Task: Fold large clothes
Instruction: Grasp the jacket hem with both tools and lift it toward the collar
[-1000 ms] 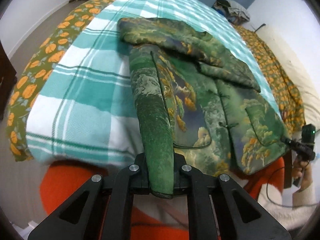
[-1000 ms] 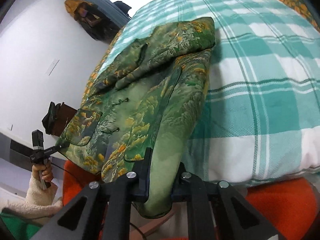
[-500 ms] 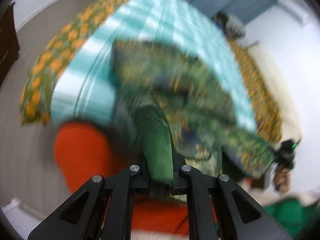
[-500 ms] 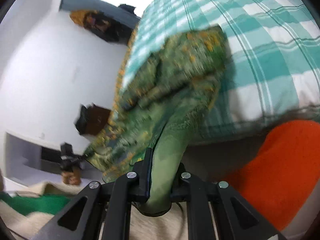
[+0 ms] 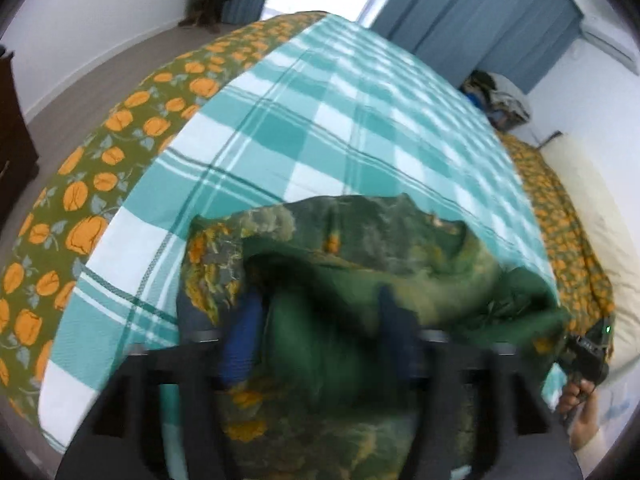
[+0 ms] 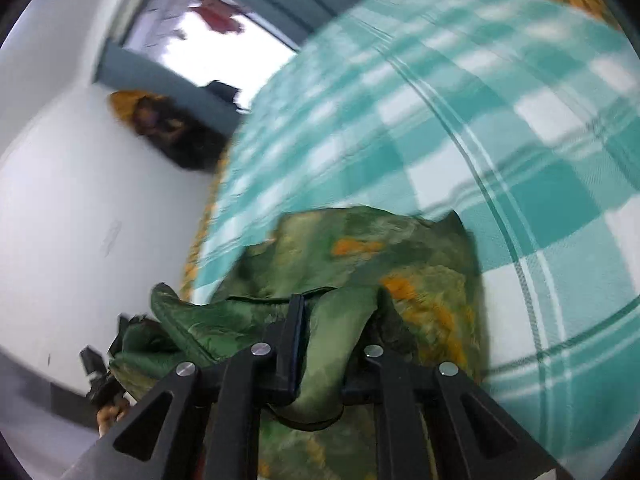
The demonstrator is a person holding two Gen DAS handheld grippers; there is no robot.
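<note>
the green patterned jacket (image 5: 360,264) lies bunched on the teal-and-white checked blanket (image 5: 328,120), at the blanket's near edge, its far part doubled over into a rumpled heap. the blanket covers a bed, and beyond the blanket's left side runs a strip of olive bedspread with orange flowers (image 5: 92,184).

the left gripper (image 5: 320,344) hangs low over the jacket at that near edge. its jaws are opening and stand well apart, blurred with motion; dark green cloth of the jacket sits in the gap between them, and whether either pad touches it cannot be told through the blur.

the right gripper (image 6: 334,340) is at the same near edge of the blanket (image 6: 500,140). its jaws are opening too, yet a thick fold of the jacket (image 6: 360,264) fills the narrow gap and both pads press against it, the fold drooping below the fingers.

off the blanket's right side, in the left wrist view, a person's hand (image 5: 580,396) grips the dark handle of the other gripper. past the blanket's far end hang blue-grey curtains (image 5: 472,12) beside a bright window.
</note>
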